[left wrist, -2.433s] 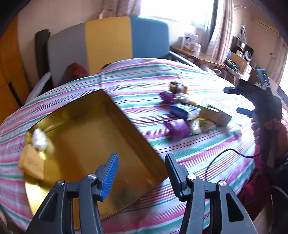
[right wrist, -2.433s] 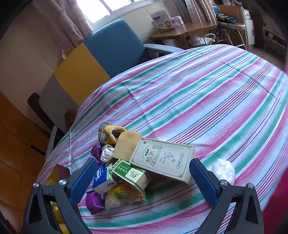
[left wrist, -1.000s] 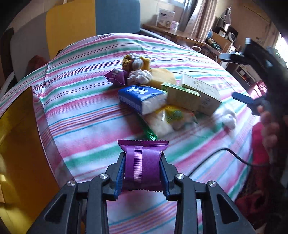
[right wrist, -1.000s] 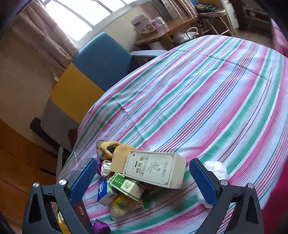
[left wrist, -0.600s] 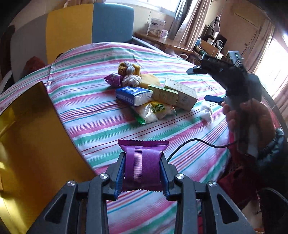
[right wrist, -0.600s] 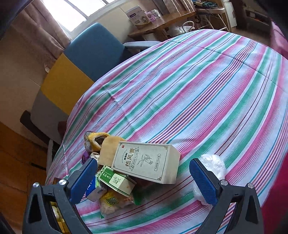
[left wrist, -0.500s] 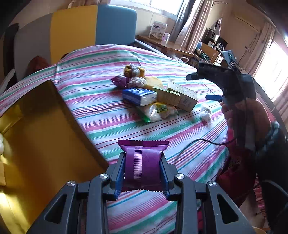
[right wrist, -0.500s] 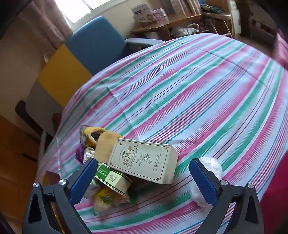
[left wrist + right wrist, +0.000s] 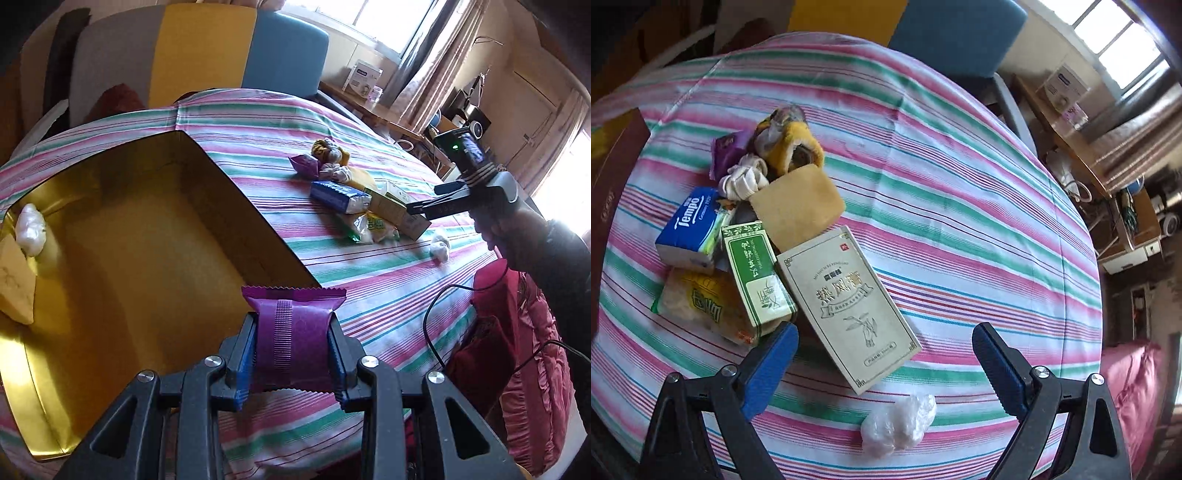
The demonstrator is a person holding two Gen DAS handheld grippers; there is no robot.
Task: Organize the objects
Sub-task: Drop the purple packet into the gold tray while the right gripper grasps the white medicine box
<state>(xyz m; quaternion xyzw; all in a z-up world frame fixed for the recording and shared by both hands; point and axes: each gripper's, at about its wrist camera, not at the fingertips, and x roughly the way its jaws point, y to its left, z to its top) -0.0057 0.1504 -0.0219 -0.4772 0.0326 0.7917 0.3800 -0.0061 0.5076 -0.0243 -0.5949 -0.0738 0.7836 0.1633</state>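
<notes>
**Purple packet clamped in left tool beside the gold box**

Purple packet (image 9: 293, 334), a crimped foil snack wrapper, sat at lower centre of the left wrist view, squeezed narrow between the blue pads of the left tool (image 9: 291, 354). It hung over the near corner of the gold box (image 9: 147, 236), where the box wall met the striped tabletop (image 9: 369, 288). Inside the box, at the far left of the frame, lay a white plastic-wrapped lump (image 9: 31, 230) touching a pale yellow block (image 9: 14, 284).

The pile of remaining things lay on the tabletop in the upper right of that view. In the right wrist view it filled the left half of the frame: a blue Tempo tissue pack (image 9: 689, 225), a green carton (image 9: 757, 277) leaning on a yellow snack bag (image 9: 701, 306), a large cream box with printed characters (image 9: 849, 306), a tan sponge-like block (image 9: 798, 206), a yellow and grey fabric bundle (image 9: 790, 140), a knotted white cloth (image 9: 744, 181) and a second purple packet (image 9: 726, 155).

The right tool (image 9: 882, 369) stood wide with nothing gripped, its jaws having just been closing a little; the near end of the cream box lay between its blue pads without touching either. A small white plastic-wrapped ball (image 9: 897, 424) rested alone at the bottom centre, just below that box. The person's right hand (image 9: 506, 229) held this tool at the right edge of the left wrist view.
</notes>
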